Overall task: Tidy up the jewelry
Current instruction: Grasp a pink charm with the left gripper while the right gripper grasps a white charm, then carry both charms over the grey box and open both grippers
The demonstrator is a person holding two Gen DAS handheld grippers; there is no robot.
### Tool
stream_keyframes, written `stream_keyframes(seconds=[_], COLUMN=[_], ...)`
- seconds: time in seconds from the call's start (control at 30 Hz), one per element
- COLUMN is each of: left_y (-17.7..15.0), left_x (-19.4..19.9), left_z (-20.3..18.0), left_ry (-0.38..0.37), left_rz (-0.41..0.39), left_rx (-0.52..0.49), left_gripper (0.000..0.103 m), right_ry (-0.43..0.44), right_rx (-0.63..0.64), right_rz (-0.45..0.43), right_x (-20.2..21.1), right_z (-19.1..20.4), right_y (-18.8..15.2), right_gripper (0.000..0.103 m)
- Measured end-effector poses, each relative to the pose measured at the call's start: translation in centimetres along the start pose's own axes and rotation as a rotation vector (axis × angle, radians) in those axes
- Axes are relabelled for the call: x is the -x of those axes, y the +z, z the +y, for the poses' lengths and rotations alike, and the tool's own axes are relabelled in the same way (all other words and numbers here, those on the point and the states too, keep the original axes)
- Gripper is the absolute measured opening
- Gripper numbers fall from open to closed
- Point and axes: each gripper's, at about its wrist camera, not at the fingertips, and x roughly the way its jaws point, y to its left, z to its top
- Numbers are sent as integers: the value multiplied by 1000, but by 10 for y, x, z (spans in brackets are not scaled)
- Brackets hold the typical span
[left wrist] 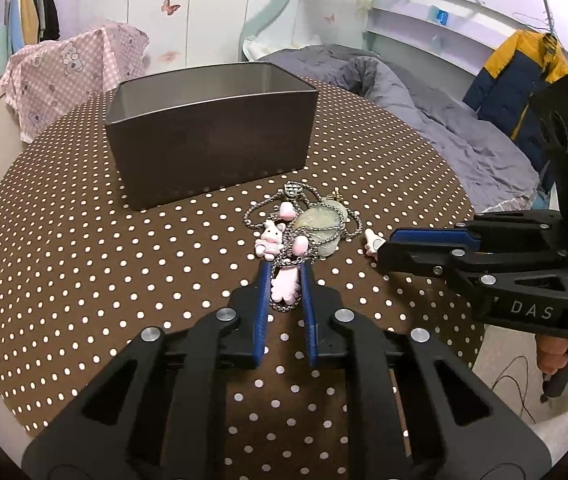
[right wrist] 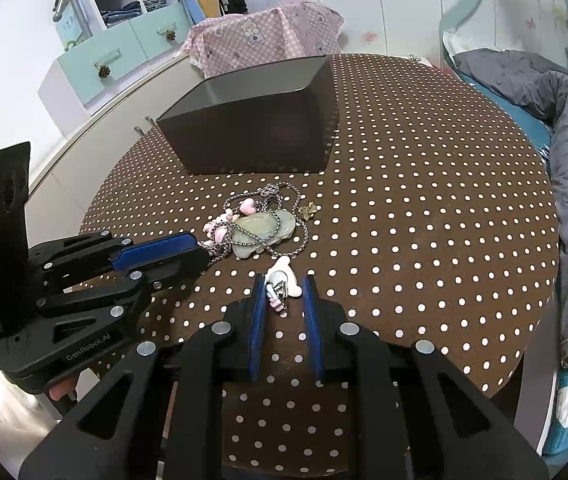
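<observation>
On the round table: a brown cloth with white polka dots (left wrist: 83, 240) is spread, and all the jewelry lies on it.
Container: a dark grey rectangular metal box (left wrist: 207, 136), open at the top, is seen at 12 o'clock from the jewelry pile, well apart from both grippers.
Jewelry pile: a tangle of silver ball chain (left wrist: 304, 220) is heaped at the table's middle, with a pale green translucent stone pendant (left wrist: 320, 226), a small pink-and-white bunny charm (left wrist: 269, 240) at 9 o'clock of the pendant, pink heart beads and a small brass charm (right wrist: 308, 209).
Left gripper (left wrist: 281, 276): its blue-padded fingers are held slightly apart, astride a pale pink plush-like charm (left wrist: 286, 284) and a loop of chain at the pile's 6 o'clock edge; whether the pads press on the charm cannot be told.
Right gripper (right wrist: 281, 292): the jaws are seen spread, with a white-and-pink bear-shaped charm with a metal clip (right wrist: 281, 284) lying between the tips, the left pad close to it and the right pad clear of it.
Seen from the left wrist: the right gripper's tip is beside the white charm at 3 o'clock of the pile.
Background: a grey quilt (left wrist: 424, 100) lies on a bed at 2 o'clock, and a pink checked bear-print cloth (right wrist: 267, 36) behind the box.
</observation>
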Motion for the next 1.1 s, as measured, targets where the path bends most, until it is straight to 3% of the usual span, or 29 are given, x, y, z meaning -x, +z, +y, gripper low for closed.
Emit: stream_keyframes(seconds=[0.53, 1.1], left_y=[3, 26], left_x=[25, 40], left_z=[11, 32], left_ry=[37, 95], left_rz=[-76, -149], left_rx=[33, 61], left_gripper=[15, 15], right_ry=[-22, -35], right_rx=[4, 77], right_rz=[-30, -110], right_x=[6, 13], right_z=[1, 16], right_y=[8, 49], right_gripper=[17, 17])
